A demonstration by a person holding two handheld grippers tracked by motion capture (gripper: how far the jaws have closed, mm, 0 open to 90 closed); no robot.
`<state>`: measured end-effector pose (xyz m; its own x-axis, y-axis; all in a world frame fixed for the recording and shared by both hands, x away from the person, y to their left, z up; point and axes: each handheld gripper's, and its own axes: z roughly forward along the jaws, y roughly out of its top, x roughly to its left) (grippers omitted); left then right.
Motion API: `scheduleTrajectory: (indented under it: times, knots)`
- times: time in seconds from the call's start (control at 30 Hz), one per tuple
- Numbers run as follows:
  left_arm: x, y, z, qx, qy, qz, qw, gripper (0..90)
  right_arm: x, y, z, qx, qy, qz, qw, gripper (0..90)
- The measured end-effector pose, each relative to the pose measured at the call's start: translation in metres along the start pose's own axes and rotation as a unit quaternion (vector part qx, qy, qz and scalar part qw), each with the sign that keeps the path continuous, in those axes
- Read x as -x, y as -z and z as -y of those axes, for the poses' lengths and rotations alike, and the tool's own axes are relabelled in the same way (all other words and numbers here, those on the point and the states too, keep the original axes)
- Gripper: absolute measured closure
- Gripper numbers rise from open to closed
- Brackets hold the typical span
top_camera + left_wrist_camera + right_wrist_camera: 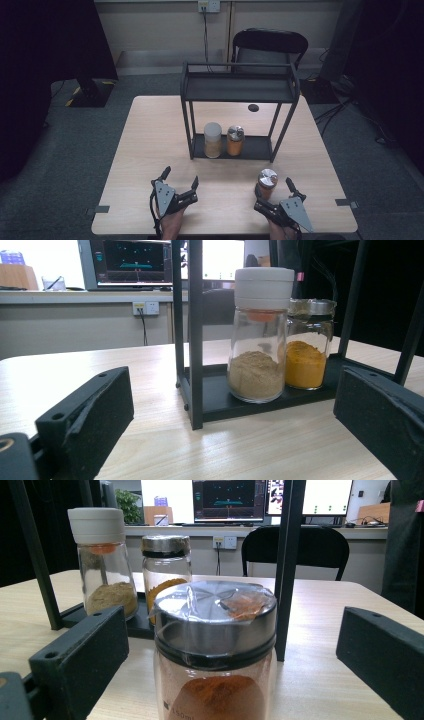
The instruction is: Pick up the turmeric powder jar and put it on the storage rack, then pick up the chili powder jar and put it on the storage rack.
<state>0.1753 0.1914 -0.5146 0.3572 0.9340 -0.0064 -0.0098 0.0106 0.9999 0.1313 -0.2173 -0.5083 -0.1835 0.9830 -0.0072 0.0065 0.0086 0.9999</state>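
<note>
1. High view: my left gripper sits at the near edge of the table, jaws spread, holding nothing. My right gripper is at near right, jaws also spread, with the silver-lidded jar upright on the table between them. I can't tell if the jaws touch it. The black rack stands at table centre, farther off.
2. Left gripper view: jaws wide apart, nothing between them. On the rack's bottom shelf, a white-capped jar of tan powder and, just right of it, a metal-lidded jar of yellow powder.
3. Right gripper view: the silver-lidded jar of red-orange powder is close up between my open jaws, gaps visible on both sides. Rack jars stand far left.
</note>
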Motion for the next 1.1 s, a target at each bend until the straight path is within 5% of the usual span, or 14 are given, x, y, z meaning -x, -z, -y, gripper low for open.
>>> scheduleTrajectory:
  times: [1.1]
  knots:
    - [0.0002,0.0001,0.0002,0.001,0.000,0.000,1.0000,2.0,-0.0017,0.0005,0.0034,0.007,0.000,0.003,1.0000,0.0]
